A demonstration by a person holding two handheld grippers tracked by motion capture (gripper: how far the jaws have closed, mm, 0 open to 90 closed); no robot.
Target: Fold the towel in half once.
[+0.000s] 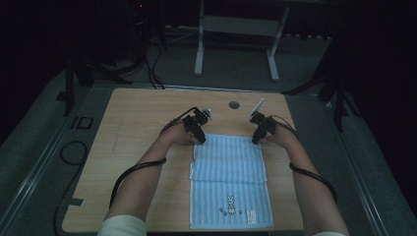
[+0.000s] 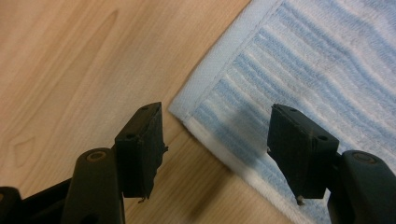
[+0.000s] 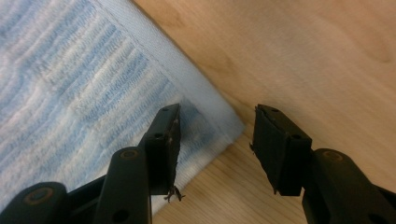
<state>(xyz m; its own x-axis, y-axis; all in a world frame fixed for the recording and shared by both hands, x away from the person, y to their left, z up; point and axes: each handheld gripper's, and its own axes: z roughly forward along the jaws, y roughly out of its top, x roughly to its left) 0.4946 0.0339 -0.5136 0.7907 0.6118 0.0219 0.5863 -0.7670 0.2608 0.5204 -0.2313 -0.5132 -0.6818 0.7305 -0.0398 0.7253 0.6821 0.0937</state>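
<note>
At the left of the high view: left forearm reaching forward and slightly inward from a pale sleeve, hand wrapped round the left black two-jaw gripper, tip angled down at the far left corner of the pale blue striped cloth towel. In the left gripper view: jaws spread wide, straddling that white-hemmed corner, one over bare wood, the other over the stripes, nothing clasped between them. Towel lying flat on the light wooden rectangular table, running from mid-table to the near edge, a small rabbit print near its near hem. At the right: right forearm stretched forward likewise, hand holding the right black two-jaw gripper, pitched down at the far right corner. In the right gripper view: jaws parted wide over that corner, one above the fabric, the other above wood, gripping nothing.
</note>
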